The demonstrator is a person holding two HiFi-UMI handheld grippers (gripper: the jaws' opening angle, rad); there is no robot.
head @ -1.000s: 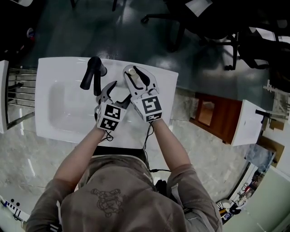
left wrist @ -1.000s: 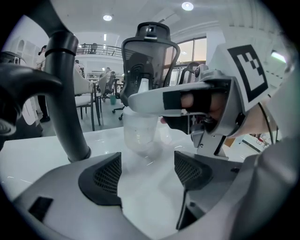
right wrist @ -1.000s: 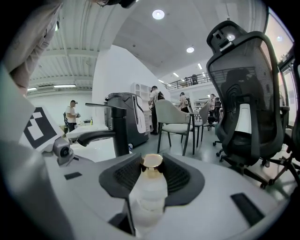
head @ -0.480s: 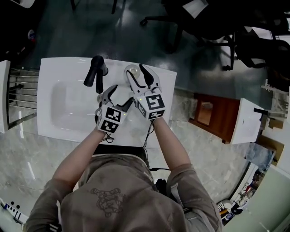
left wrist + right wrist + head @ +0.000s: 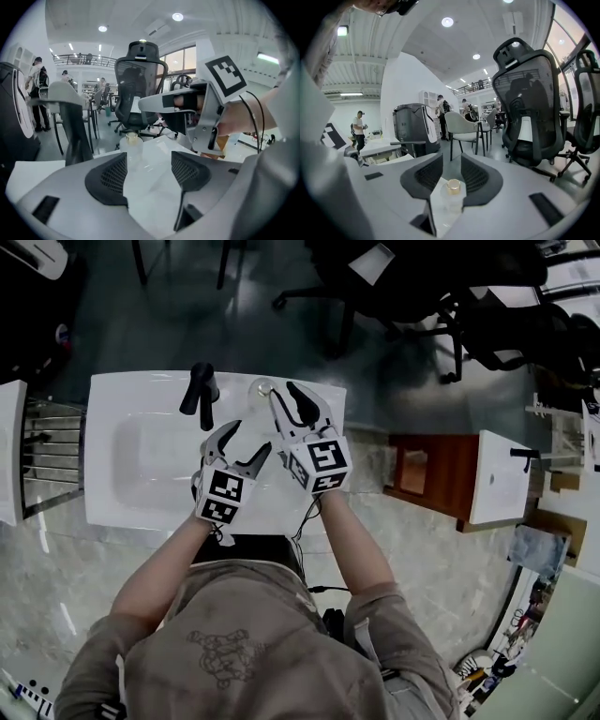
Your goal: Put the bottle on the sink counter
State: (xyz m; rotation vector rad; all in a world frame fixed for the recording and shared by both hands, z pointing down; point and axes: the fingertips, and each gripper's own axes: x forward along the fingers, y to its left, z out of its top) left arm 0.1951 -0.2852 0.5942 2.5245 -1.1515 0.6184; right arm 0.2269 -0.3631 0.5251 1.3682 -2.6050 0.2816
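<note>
One clear bottle (image 5: pixel 262 388) with a gold cap is standing upright on the back rim of the white sink counter (image 5: pixel 122 395), just right of the single black faucet (image 5: pixel 202 390); what it is holding inside cannot be told. Two hand-held grippers are hovering above the counter. The right gripper (image 5: pixel 285 396) is hanging just beside the bottle with its jaws released. They have just been closing to a narrow gap, and the right gripper view is showing the bottle low in that gap, with the pads not pressing on it. The left gripper (image 5: pixel 236 439) is hanging over the edge of the one basin (image 5: pixel 150 460), its jaws spread wide after just closing slightly, with nothing between them. Pale marbled floor tiles (image 5: pixel 56 559) are showing on the person's side of the counter. Darker glossy floor (image 5: pixel 234 324) is lying beyond it, where two black mesh office chairs (image 5: pixel 529 98) are standing.
</note>
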